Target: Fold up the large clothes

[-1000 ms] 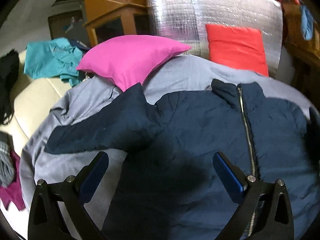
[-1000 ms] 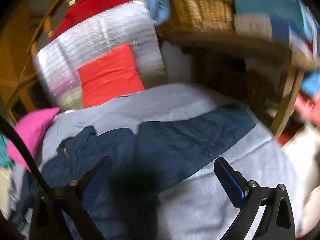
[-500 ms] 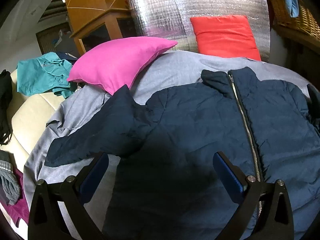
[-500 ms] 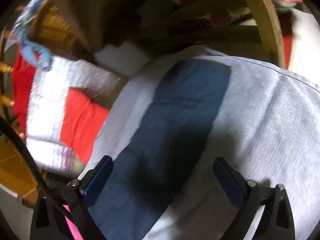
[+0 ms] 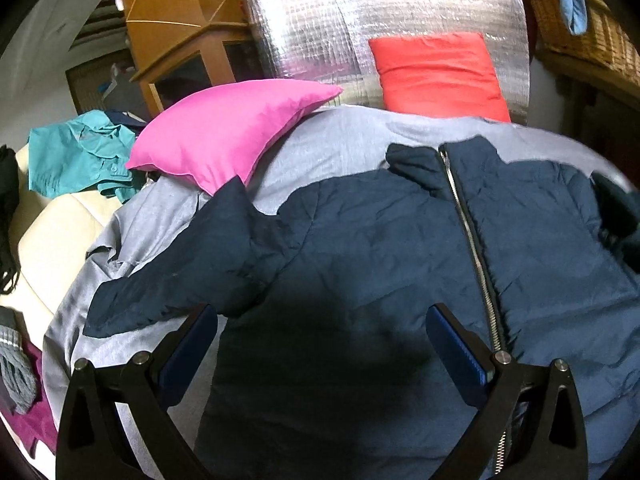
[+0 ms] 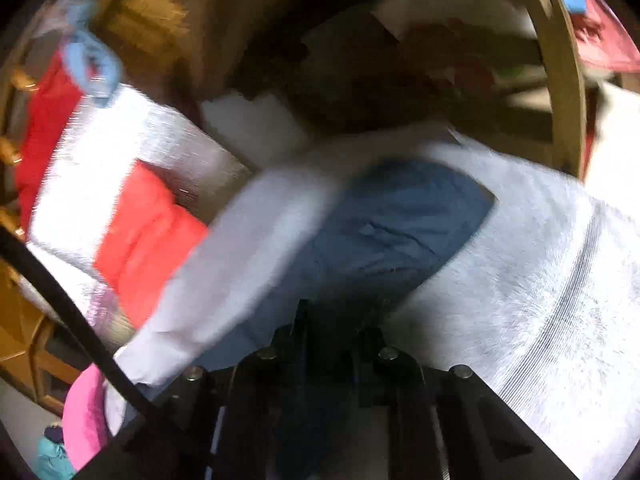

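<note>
A dark navy zip-up jacket (image 5: 380,248) lies spread front-up on a grey sheet (image 5: 344,140), its left sleeve (image 5: 172,280) stretched out to the left. My left gripper (image 5: 320,344) is open and empty, hovering over the jacket's lower left front. In the blurred right wrist view, my right gripper (image 6: 336,324) is shut on the jacket's right sleeve (image 6: 392,224), which lies on the grey sheet (image 6: 540,272).
A pink pillow (image 5: 224,132) and a red cushion (image 5: 436,72) sit at the far side against a silver foil panel (image 5: 384,24). Teal clothing (image 5: 76,156) lies on a cream seat at left. A wicker basket (image 5: 584,32) and wooden furniture (image 6: 560,80) stand at right.
My right gripper has closed from wide open onto the jacket's right sleeve. My left gripper has stayed open, drifting slightly over the jacket.
</note>
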### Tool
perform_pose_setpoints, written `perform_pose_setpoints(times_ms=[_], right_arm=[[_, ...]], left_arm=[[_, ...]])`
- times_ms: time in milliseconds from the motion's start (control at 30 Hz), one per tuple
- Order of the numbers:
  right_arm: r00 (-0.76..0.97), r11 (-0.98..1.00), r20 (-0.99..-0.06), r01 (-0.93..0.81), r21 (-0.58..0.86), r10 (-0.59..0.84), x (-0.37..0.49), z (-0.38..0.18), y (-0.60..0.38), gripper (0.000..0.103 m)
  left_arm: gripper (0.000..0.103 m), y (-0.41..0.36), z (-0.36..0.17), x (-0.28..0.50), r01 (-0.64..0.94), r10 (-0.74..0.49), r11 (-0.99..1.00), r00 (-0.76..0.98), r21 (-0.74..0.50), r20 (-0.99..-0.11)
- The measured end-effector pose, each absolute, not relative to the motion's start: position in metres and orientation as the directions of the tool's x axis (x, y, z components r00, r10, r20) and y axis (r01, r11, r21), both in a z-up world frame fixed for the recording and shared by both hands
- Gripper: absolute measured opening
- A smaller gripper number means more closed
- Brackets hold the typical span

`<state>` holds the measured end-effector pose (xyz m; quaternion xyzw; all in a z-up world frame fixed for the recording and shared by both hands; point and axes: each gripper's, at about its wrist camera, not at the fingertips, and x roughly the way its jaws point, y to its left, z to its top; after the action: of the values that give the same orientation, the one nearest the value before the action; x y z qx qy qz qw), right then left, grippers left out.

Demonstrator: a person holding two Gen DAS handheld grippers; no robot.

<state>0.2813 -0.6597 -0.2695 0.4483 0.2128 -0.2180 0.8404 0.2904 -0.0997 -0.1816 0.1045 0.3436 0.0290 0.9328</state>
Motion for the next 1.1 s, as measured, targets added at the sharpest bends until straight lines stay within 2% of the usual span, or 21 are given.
perform_pose_setpoints(times_ms=[200, 333, 400, 500, 567, 600, 633, 667, 733, 900, 1100], right_arm=[[0.924, 0.691, -0.356, 0.348, 0.634, -0.138, 0.256, -0.172, -0.581, 0.017], [0.978, 0.801, -0.206, 0.103, 0.590, 0.025, 0.239, -0.112, -0.488, 0.017], [0.976, 0.835, -0.177, -0.005, 0.551, 0.123, 0.235, -0.099, -0.442, 0.017], [0.931, 0.843, -0.211, -0.153, 0.516, 0.299, 0.240, -0.101, -0.365, 0.018], [0.887, 0.831, -0.268, -0.194, 0.522, 0.376, 0.249, -0.113, -0.332, 0.025], [0.860, 0.829, -0.309, -0.204, 0.521, 0.406, 0.254, -0.121, -0.319, 0.041], [0.827, 0.827, -0.359, -0.207, 0.522, 0.433, 0.258, -0.130, -0.306, 0.068], [0.790, 0.822, -0.407, -0.202, 0.533, 0.459, 0.261, -0.140, -0.296, 0.077], [0.756, 0.807, -0.438, -0.198, 0.556, 0.487, 0.267, -0.152, -0.294, 0.079], [0.800, 0.803, -0.412, -0.139, 0.580, 0.437, 0.254, -0.152, -0.327, 0.079], [0.875, 0.794, -0.435, 0.104, 0.599, 0.213, 0.245, -0.164, -0.420, 0.079]], left_arm=[[0.103, -0.074, -0.162, 0.284, -0.034, 0.109, 0.991, 0.781, 0.133, -0.615], [0.103, -0.043, -0.152, 0.285, -0.102, 0.127, 0.992, 0.783, 0.076, -0.609], [0.103, -0.030, -0.151, 0.285, -0.136, 0.148, 0.988, 0.780, 0.067, -0.608], [0.103, -0.008, -0.149, 0.287, -0.191, 0.181, 0.980, 0.774, 0.048, -0.606], [0.103, 0.003, -0.148, 0.288, -0.211, 0.189, 0.977, 0.772, 0.035, -0.607], [0.103, 0.008, -0.148, 0.289, -0.221, 0.193, 0.975, 0.770, 0.030, -0.609], [0.103, 0.012, -0.149, 0.290, -0.225, 0.192, 0.974, 0.768, 0.023, -0.611], [0.103, 0.014, -0.149, 0.291, -0.225, 0.187, 0.974, 0.766, 0.016, -0.616], [0.103, 0.016, -0.150, 0.293, -0.214, 0.169, 0.977, 0.762, 0.003, -0.626], [0.103, -0.001, -0.153, 0.297, -0.154, 0.108, 0.988, 0.763, -0.017, -0.637], [0.103, -0.041, -0.164, 0.307, -0.008, -0.025, 0.999, 0.748, -0.046, -0.663]])
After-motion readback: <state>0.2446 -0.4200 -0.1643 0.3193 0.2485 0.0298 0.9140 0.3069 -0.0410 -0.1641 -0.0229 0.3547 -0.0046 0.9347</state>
